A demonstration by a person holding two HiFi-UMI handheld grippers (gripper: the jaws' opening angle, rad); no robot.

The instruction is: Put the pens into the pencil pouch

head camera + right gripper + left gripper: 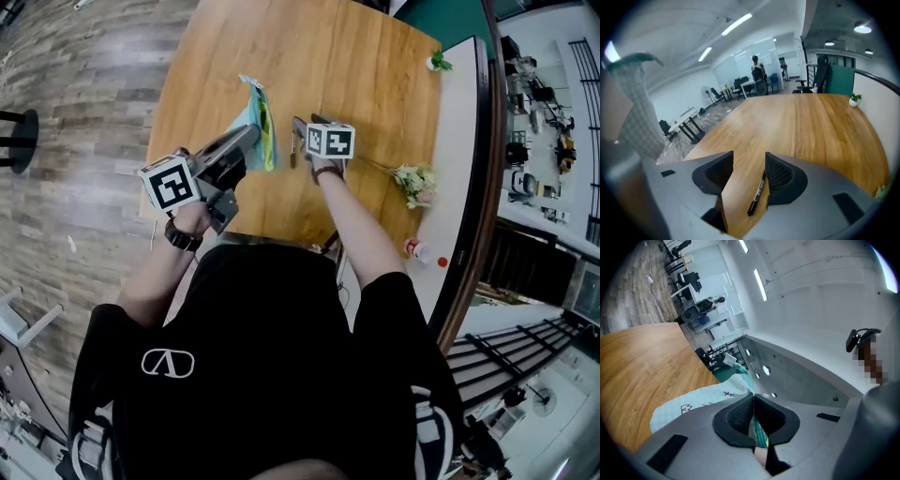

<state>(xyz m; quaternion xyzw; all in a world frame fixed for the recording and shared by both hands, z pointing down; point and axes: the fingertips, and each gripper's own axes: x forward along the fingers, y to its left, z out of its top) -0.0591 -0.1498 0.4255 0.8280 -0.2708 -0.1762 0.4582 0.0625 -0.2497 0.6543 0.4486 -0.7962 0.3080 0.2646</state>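
Two forearms reach over the wooden table [825, 126]. Left gripper [753, 395], held level, pinches the pencil pouch [693, 404] at 9 o'clock of the right gripper [749, 155], which tilts down with its jaws apart around a black pen [757, 197] lying on the wood.

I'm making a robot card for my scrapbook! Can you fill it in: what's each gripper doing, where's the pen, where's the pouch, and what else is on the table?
left gripper: shut on the pencil pouch, holding it up
pencil pouch: light blue with a teal zip edge
right gripper: open, one jaw on each side of the pen, not pinching it
pen: black, lying flat on the wooden table
also there: flowers on the table, off to the right
job so far: this pen is not in the pouch yet
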